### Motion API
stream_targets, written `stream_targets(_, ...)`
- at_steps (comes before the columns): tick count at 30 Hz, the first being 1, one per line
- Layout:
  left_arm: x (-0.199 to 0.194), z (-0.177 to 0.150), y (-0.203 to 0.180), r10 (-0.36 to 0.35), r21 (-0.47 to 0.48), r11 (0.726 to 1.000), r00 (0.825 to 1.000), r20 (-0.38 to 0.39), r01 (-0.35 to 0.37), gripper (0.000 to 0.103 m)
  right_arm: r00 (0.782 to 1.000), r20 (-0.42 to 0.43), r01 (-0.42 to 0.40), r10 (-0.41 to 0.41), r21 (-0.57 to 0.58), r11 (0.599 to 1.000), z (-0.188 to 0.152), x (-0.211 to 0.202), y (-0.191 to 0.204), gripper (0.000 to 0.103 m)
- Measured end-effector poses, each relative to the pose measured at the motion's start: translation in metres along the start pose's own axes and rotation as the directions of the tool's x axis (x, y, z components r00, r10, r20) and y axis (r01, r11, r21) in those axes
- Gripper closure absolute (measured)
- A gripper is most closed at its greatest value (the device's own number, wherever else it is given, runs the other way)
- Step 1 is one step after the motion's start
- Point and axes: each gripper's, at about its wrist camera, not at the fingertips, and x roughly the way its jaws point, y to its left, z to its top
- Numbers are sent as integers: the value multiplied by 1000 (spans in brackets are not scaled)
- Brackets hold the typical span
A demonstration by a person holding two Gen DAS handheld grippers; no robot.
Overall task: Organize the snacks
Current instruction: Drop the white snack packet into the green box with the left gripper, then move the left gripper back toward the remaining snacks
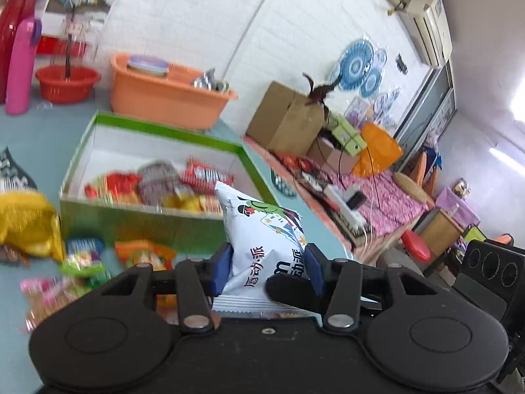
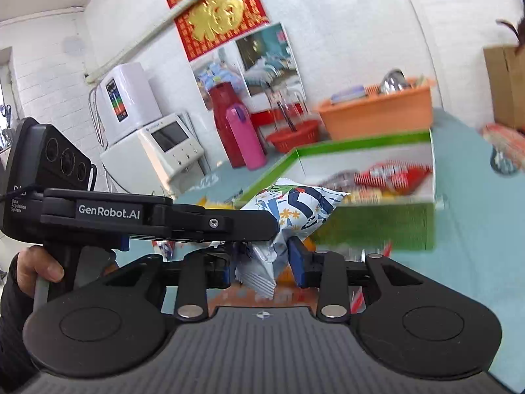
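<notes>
green box is the landmark: open-topped, on the blue-grey table. inside it, a layer of sorted packets, red, grey and yellow wrappers, covers part of the floor. judged partly done. in front of the box's near wall, loose snacks lie scattered on the table, with a yellow bag to their left. these look left to sort.

white snack bag, cartoon print, is held in the air just in front of the box's near wall, not yet over the opening.

left gripper: blue pads pinch the bag's lower half, jaws moderately apart around it.

right gripper: jaws either side of the bag's crimped end; right pad seems to touch, firm grip unclear.
</notes>
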Motion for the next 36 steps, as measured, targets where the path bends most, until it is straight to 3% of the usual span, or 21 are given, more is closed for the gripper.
stream_targets(8, 22, 55, 38, 60, -45, 997, 996, 59, -57, 48, 999, 23, -43, 44, -38, 998, 52, 59, -19, 44)
stream_targets(16, 65, 84, 102, 95, -135, 986, 996, 6, -93, 48, 998, -61, -24, 22, -32, 999, 73, 134, -51, 45)
stream_targets(24, 99, 95, 134, 135, -153, 978, 990, -45, -141, 48, 992, -129, 7, -9, -11, 1000, 77, 182, -71, 45)
stream_targets(25, 102, 95, 137, 143, -148, 978, 988, -56, -149, 40, 990, -139, 12, -14, -14, 1000, 77, 186, -72, 44)
stream_targets(27, 106, 94, 138, 166, -146, 974, 984, -63, -174, 7, 984, -172, 47, -53, -39, 998, 74, 196, -72, 41)
stream_targets(28, 105, 94, 136, 182, -143, 972, 982, -58, -189, 0, 977, -197, 68, -79, -62, 996, 73, 201, -71, 23)
stream_targets(29, 101, 93, 134, 196, -138, 970, 980, -45, -201, 0, 973, -207, 91, -106, -82, 992, 71, 204, -70, 0)
stream_targets(31, 90, 92, 127, 200, -121, 973, 980, -6, -199, 0, 971, -192, 125, -145, -114, 986, 70, 199, -69, 0)
stream_targets(36, 57, 90, 105, 196, -118, 974, 980, 31, -191, 0, 979, -144, 127, -143, -115, 985, 76, 167, -62, 0)
